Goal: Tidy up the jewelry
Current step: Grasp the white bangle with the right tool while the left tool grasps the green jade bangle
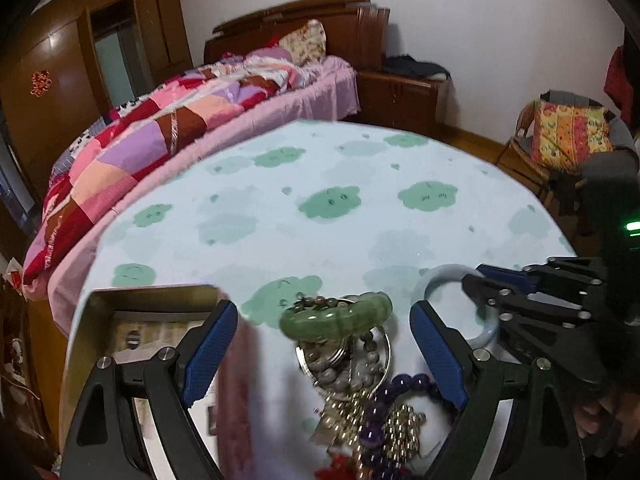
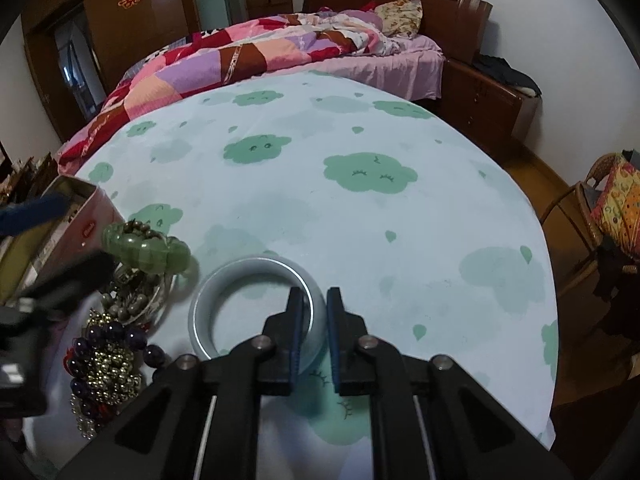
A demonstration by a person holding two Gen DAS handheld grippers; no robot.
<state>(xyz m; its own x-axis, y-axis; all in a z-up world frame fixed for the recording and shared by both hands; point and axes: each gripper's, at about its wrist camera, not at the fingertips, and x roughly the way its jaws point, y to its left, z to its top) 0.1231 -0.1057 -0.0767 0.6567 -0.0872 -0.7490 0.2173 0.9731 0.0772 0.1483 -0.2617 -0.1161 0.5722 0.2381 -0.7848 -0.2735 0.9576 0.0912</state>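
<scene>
Pale jade bangle lies flat on the cloud-print tablecloth, its near wall clamped between the pads of my right gripper; it has not left the cloth. My left gripper hangs with jaws wide apart above the heap: green bangle, grey bead strand, purple beads, gold chain, all tangled beside the open tin. Whether the tin holds any jewellery I cannot tell. Judgement: sorting barely begun; nearly every piece remains to be placed.

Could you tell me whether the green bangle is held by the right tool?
No, the right tool grips the pale bangle; the green bangle lies on the jewelry pile.
</scene>
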